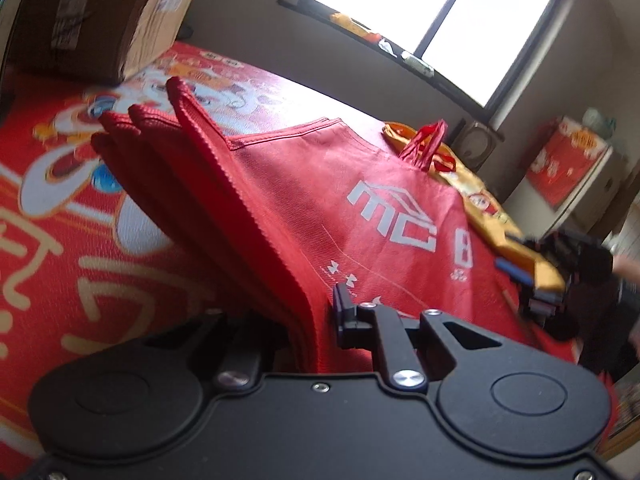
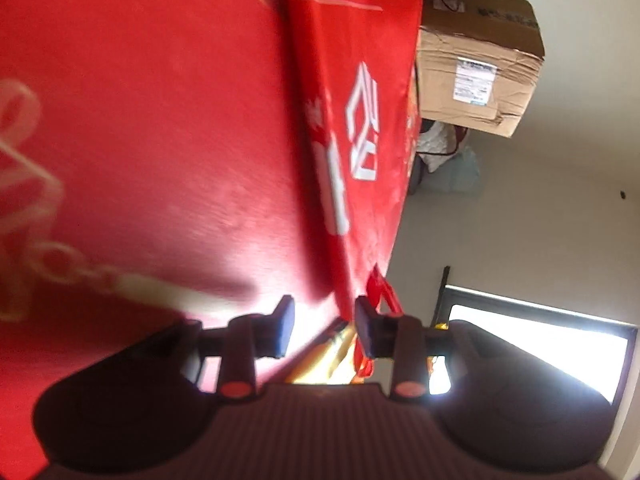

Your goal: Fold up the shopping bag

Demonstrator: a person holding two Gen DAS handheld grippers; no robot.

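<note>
Bag (image 1: pixel 360 208), red with white logo, has its folded edges pinched in the left gripper (image 1: pixel 312 320) jaws and spreads ahead over the red surface (image 1: pixel 60 208). Right gripper (image 2: pixel 324 328) jaws stand apart with nothing pressed, at the bag's far corner. Beyond lies a box (image 1: pixel 92 12).

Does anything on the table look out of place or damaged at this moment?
Little stands out. A yellow bag lies crumpled beyond the red shopping bag, partly under it. The cardboard box at the table's far corner is dented and creased. The red bag itself shows no tear.
</note>
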